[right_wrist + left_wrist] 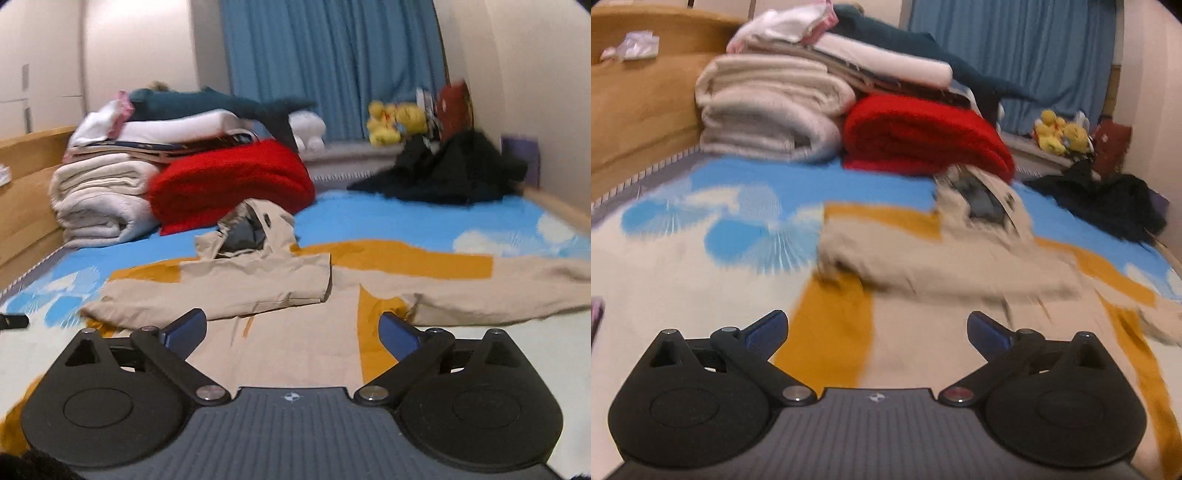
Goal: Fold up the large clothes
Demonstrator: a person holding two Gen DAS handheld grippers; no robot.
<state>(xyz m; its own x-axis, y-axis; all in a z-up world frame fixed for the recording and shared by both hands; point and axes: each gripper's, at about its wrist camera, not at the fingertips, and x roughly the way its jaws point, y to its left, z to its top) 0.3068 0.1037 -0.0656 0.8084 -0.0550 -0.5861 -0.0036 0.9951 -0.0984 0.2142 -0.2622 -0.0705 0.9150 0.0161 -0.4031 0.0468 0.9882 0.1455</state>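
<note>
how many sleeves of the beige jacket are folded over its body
1. The left-hand sleeve lies folded across the chest of the beige jacket; the other sleeve stretches flat out to the right on the bed sheet.

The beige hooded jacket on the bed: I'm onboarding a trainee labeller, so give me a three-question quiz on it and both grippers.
1. True or false: the left gripper is shut on the beige jacket.
2. What lies just behind the jacket's hood? A) red blanket B) yellow plush toys C) black clothes
3. Fill in: one sleeve is folded across the jacket's ____.

Key: 1 false, its fingers are spread with nothing between; 2 A; 3 body.
</note>
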